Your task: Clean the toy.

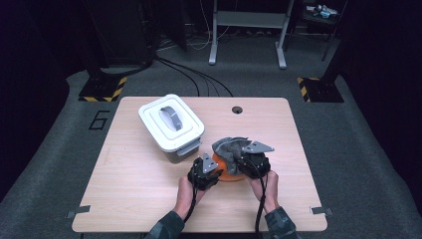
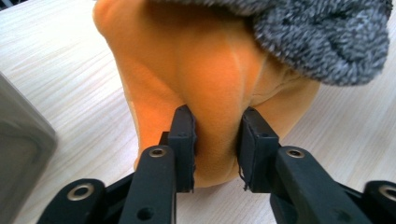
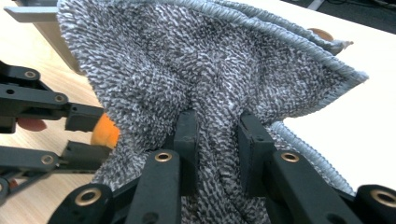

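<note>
White lidded bin: toward the counter's far left. My left tongs: clamped on a fold of the orange cloth, near the front edge. My right tongs: clamped on the grey towel draped over it.

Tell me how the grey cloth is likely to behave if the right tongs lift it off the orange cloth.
The grey cloth will probably hang limp: it already bunches into folds between the right tongs. Its looped, towel-like pile suggests it won't slip from the grip. It looks light, though it may drag on the orange cloth beneath, which the left tongs pinch.
</note>
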